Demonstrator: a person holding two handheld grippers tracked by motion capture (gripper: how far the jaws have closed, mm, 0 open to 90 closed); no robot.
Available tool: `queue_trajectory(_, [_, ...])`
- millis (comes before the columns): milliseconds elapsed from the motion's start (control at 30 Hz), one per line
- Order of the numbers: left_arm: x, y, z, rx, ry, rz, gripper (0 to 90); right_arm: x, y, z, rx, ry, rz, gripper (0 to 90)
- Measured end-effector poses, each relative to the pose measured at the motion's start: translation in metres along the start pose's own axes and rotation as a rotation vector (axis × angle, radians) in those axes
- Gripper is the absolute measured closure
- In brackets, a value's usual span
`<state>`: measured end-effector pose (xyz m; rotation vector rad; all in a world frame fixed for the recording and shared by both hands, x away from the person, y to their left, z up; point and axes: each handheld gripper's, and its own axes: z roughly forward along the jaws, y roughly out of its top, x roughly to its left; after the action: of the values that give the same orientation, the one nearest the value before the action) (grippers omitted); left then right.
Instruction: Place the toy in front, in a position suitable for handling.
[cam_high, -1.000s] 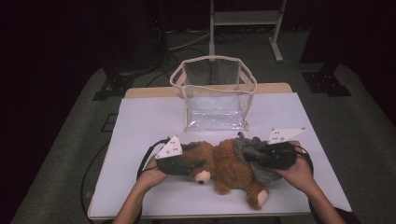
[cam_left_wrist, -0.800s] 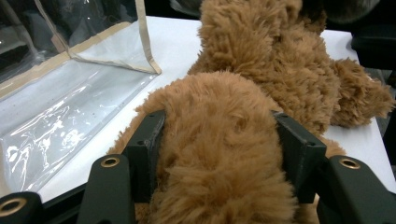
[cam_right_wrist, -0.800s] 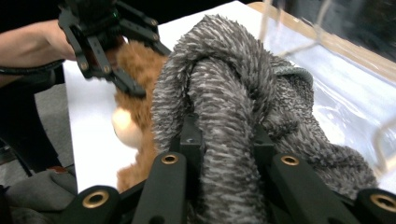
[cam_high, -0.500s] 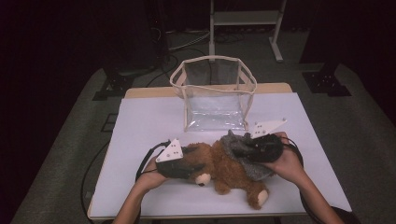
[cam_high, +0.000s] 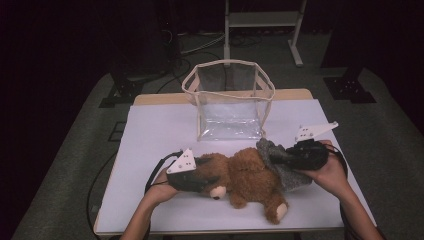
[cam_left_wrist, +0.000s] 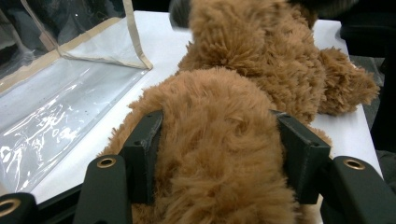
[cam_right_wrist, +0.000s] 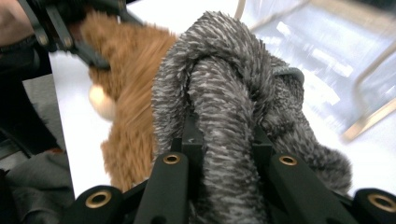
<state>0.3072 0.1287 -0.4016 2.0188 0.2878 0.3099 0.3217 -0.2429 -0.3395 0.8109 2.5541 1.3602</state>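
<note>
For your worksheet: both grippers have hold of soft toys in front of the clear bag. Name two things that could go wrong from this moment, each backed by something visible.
1. The left gripper clamps only the brown teddy bear at its head end, so the long body may sag and drag if lifted.
2. The right gripper pinches a fold of the grey plush, which lies against the bear; lifting it may tug the bear.

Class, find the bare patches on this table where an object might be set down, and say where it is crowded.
Free: the white table left of the clear bag, and right of it. Crowded: the front, where the brown teddy bear and grey plush lie.
</note>
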Motion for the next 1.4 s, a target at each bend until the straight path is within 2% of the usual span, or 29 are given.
queue_trajectory(100, [-0.001,0.001,0.0,0.002,0.0,0.002,39.5,0.003,0.02,-0.01,-0.007,-0.016,-0.038,74.8])
queue_trajectory(200, [-0.001,0.001,0.0,0.003,-0.001,0.004,39.3,0.008,0.045,-0.01,0.012,0.017,-0.064,74.7])
queue_trajectory(333, [-0.002,0.002,0.0,0.007,0.001,0.014,39.4,0.021,0.071,0.023,0.091,0.086,-0.115,74.7])
queue_trajectory(400, [-0.003,0.002,0.0,0.005,0.003,0.017,39.4,0.029,0.079,0.049,0.14,0.129,-0.144,74.8])
queue_trajectory(467, [-0.003,0.001,0.0,0.004,0.001,0.015,39.4,0.035,0.08,0.069,0.183,0.156,-0.16,74.7])
queue_trajectory(500, [-0.003,0.001,0.0,0.003,0.0,0.015,39.3,0.039,0.077,0.081,0.221,0.165,-0.183,74.6])
queue_trajectory(600, [-0.003,0.0,0.0,0.0,-0.006,0.022,38.5,0.042,0.063,0.098,0.282,0.182,-0.19,74.6])
queue_trajectory(667, [-0.002,0.001,-0.002,0.0,-0.013,0.032,33.4,0.04,0.053,0.096,0.267,0.19,-0.163,75.2])
queue_trajectory(733, [0.001,0.003,-0.003,0.007,0.001,0.025,23.5,0.038,0.045,0.089,0.239,0.185,-0.15,75.6])
queue_trajectory(767, [0.002,0.003,-0.004,0.011,0.012,0.005,19.1,0.037,0.041,0.086,0.227,0.182,-0.142,75.7])
queue_trajectory(800, [0.005,0.002,-0.005,0.011,0.004,-0.015,17.8,0.035,0.038,0.083,0.219,0.179,-0.134,75.7])
queue_trajectory(867, [0.007,-0.001,-0.007,-0.005,-0.009,-0.03,19.1,0.033,0.035,0.08,0.208,0.187,-0.118,75.7])
queue_trajectory(900, [0.006,-0.003,-0.007,-0.008,-0.014,-0.033,23.1,0.032,0.034,0.079,0.205,0.19,-0.111,75.7])
queue_trajectory(967, [0.006,-0.004,-0.007,-0.006,-0.011,-0.031,31.9,0.033,0.038,0.077,0.216,0.182,-0.125,75.5])
queue_trajectory(1000, [0.006,-0.004,-0.006,-0.005,-0.019,-0.039,34.8,0.034,0.042,0.077,0.213,0.171,-0.147,75.4])
queue_trajectory(1100, [0.004,-0.006,-0.006,-0.021,-0.029,-0.033,40.2,0.038,0.056,0.077,0.212,0.171,-0.172,75.3])
queue_trajectory(1233, [0.003,-0.007,-0.006,-0.034,-0.038,-0.023,41.0,0.051,0.075,0.094,0.218,0.224,-0.223,75.2])
queue_trajectory(1300, [0.003,-0.007,-0.006,-0.035,-0.037,-0.018,40.1,0.056,0.08,0.105,0.207,0.25,-0.23,75.0])
queue_trajectory(1400, [0.004,-0.009,-0.006,-0.018,-0.029,-0.016,37.6,0.059,0.079,0.121,0.209,0.263,-0.219,74.7])
